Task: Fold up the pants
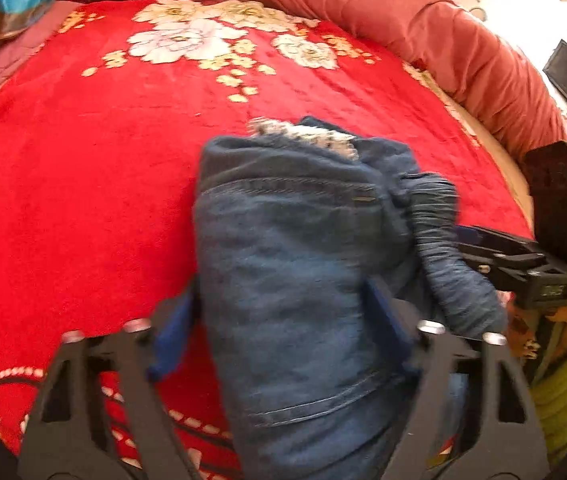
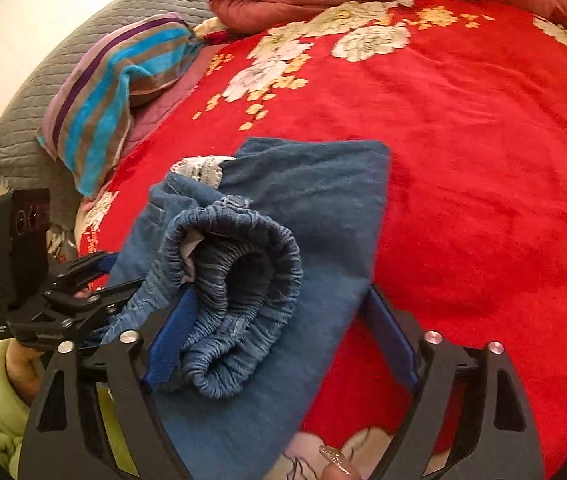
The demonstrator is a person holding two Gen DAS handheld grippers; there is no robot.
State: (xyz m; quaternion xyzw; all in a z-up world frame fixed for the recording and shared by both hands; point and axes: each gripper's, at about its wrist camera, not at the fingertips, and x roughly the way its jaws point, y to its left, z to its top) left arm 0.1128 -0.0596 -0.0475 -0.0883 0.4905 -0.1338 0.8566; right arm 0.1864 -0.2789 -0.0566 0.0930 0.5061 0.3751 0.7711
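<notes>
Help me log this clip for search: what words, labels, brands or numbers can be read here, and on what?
None can be read.
Left gripper's body, right wrist view: small white print, too small to read.
Right gripper's body, left wrist view: pale raised marking, blurred.
Jeans: no label shows.

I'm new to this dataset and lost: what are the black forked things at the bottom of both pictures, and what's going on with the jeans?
Each black fork is a hand-held two-finger gripper; a person carries one in each hand, with a camera looking along its fingers. One picture looks out from the left gripper, the other from the right gripper. Folded blue jeans lie on a red floral blanket between both pairs of blue pads. The bundle fills each gap, but whether the pads press on it I cannot tell. A striped towel lies behind.
</notes>
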